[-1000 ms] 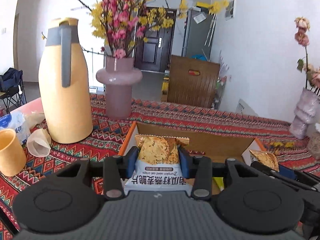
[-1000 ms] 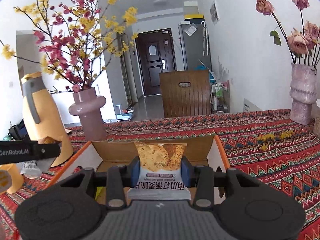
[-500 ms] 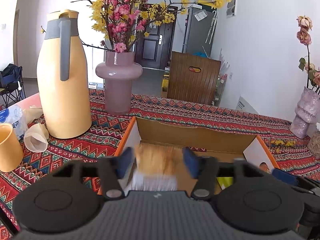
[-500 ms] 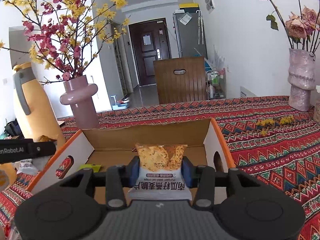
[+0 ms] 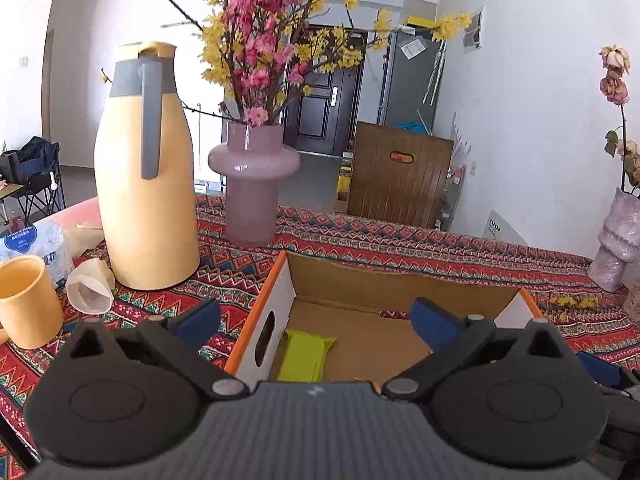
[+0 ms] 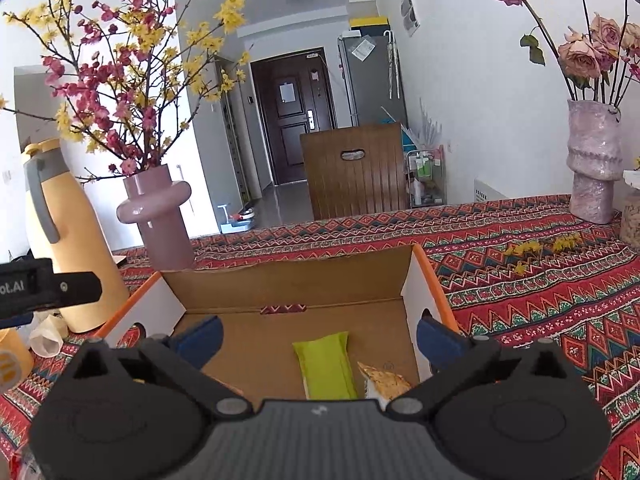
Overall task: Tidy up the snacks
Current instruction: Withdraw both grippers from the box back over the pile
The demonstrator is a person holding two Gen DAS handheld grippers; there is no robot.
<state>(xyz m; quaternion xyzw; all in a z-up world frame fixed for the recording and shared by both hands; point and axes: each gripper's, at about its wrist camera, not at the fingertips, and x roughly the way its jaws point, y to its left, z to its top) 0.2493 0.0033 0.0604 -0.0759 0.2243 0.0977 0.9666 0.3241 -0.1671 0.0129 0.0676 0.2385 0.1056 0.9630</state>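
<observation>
A: Left hand-held gripper (image 5: 316,322) and right hand-held gripper (image 6: 318,334)?
B: Both opening wide, nothing between jaws.
A: Snacks?
B: Green packet (image 6: 325,364) and crisp packet (image 6: 384,382) lay inside the cardboard box (image 6: 288,280) on the worktop (image 6: 540,280).

1. Box (image 6: 416,292): brown inside, white outer walls, orange edges.
2. Green packet (image 6: 326,366) at the box's middle; at its 3 o'clock a white packet (image 6: 384,382) printed with golden crisps.
3. Cloth (image 6: 540,288): red with zigzag and diamond bands.
4. Jug (image 5: 146,184) at 10 o'clock of the box: yellow, grey handle.
5. Vase (image 5: 252,184): mauve, pink and yellow blossoms.
6. Cup (image 5: 24,304): yellow.
</observation>
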